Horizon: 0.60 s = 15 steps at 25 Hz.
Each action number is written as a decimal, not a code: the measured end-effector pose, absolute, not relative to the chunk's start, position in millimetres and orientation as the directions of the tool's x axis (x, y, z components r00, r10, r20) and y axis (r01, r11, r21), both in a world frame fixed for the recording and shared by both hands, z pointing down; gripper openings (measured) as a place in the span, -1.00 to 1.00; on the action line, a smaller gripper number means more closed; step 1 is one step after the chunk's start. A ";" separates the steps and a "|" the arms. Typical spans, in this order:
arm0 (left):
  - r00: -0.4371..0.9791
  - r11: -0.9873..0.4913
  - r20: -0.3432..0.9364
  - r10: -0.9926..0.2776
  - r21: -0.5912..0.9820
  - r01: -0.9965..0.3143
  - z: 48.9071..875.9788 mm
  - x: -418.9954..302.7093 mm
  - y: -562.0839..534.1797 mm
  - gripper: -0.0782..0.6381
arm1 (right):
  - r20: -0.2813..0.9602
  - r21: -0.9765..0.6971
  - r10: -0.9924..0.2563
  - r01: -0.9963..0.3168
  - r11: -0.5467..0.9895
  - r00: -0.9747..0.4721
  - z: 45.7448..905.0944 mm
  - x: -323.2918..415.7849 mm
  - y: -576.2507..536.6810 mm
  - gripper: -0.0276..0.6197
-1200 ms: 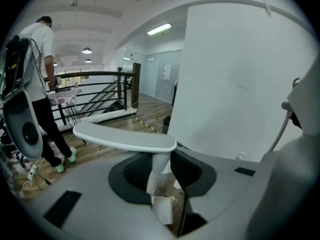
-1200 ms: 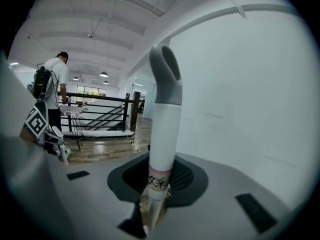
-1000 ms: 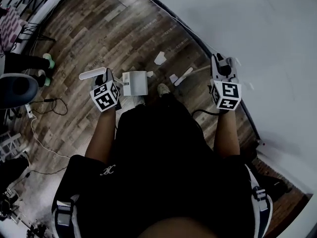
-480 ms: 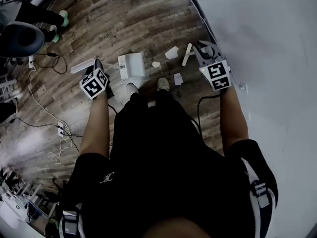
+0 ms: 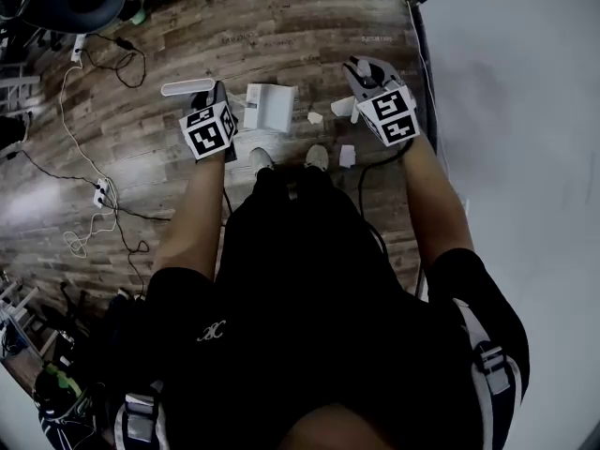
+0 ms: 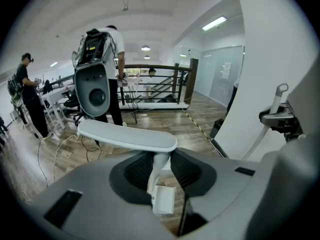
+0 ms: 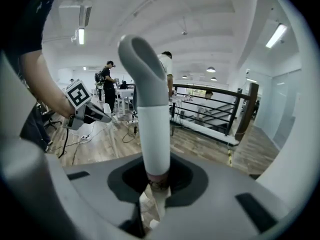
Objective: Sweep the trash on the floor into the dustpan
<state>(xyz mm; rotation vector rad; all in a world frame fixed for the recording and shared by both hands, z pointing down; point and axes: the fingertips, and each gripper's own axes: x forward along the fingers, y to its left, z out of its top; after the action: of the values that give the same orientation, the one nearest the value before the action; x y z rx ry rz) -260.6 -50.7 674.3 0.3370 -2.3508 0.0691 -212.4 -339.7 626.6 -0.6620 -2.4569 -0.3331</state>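
Left gripper [image 6: 159, 171]: my jaws clamped the white plastic dustpan [image 5: 267, 108] by its handle.
Right gripper [image 7: 156, 179]: jaws gripped the grey-white broom pole [image 7: 150, 129].
Trash: white scraps [image 5: 316, 117], probably paper, right of dustpan.

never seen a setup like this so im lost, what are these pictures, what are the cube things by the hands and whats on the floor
There is no robot here. A person holds a two-jaw gripper in each hand, and the patterned cubes are parts of those grippers. The head view comes from a camera on the person's head, looking down at the wooden floor. The other two views come from cameras riding on the grippers. The left gripper is shut on the dustpan handle of a white dustpan. The right gripper is shut on a broom handle. White paper scraps lie by the person's shoes.
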 end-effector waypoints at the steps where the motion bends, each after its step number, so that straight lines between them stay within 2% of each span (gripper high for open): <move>1: -0.685 0.961 0.691 -0.232 0.056 -0.270 675.6 -260.3 -51.1 -0.48 | 0.579 0.080 0.398 0.536 0.841 -0.711 627.8 -216.1 -325.3 -0.70; 9: -0.668 0.953 0.689 -0.280 0.119 -0.278 677.2 -257.5 -52.7 -0.48 | 0.529 -0.026 0.490 0.564 0.826 -0.693 622.1 -239.9 -229.6 -0.70; 15: -0.669 0.942 0.670 -0.321 0.157 -0.295 679.2 -242.7 -54.7 -0.46 | 0.470 -0.145 0.441 0.426 0.893 -0.765 607.3 -252.9 -210.9 -0.70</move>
<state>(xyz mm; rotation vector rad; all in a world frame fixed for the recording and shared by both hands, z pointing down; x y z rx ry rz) -242.7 -54.7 679.2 0.4328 -2.3431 -0.0445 -252.9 -210.9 607.3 -0.6269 -2.5527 0.0400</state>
